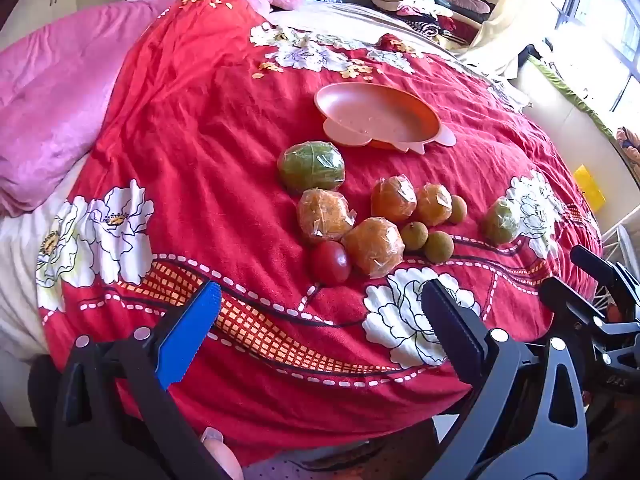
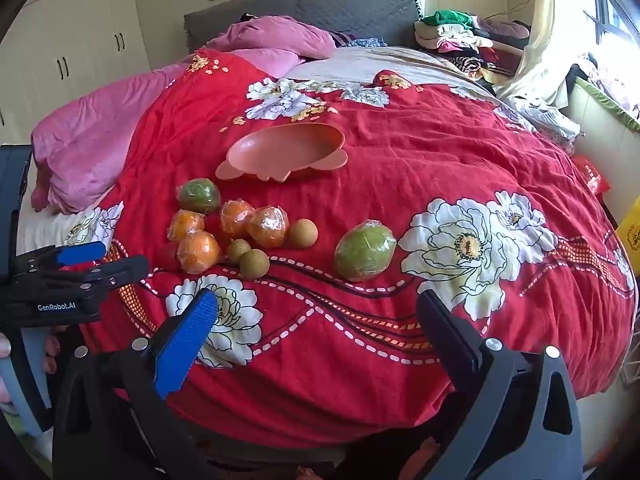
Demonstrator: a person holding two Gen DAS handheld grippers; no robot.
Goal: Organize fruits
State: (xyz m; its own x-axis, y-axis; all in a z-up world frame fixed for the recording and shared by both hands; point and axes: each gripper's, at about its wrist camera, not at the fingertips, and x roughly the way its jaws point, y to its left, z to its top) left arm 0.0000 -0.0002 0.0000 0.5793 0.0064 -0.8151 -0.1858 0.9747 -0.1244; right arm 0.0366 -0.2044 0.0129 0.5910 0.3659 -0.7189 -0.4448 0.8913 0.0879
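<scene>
Both tools stand with jaws wide apart and nothing between them: the left gripper [image 1: 320, 332] and the right gripper [image 2: 316, 340], each pitched downward over the near edge of the bed.

The fruit lies ahead of both, beyond the fingertips, none of it yet in the shallow salmon-pink plastic dish [image 1: 424, 110] that sits farther up the bed. The main cluster holds a film-wrapped green citrus [image 1: 311, 166], four film-wrapped oranges [image 1: 374, 252], a smooth red tomato [image 1: 330, 262] and three small brown round fruits [image 1: 438, 246], probably longans, though the view is too coarse to confirm.

One wrapped green fruit [image 2: 365, 250] lies apart from the cluster. It sits almost straight ahead of the right tool and well off to the right of the left tool, so the right hand is judged nearer. It is near-round, so approach angle should matter little.

Surface: a soft, wrinkled red floral quilt [image 2: 440, 168]; fruit may roll. Beyond it are a pink blanket [image 2: 100, 140], a grey headboard [image 2: 320, 4] and white wardrobes [image 2: 72, 40].
</scene>
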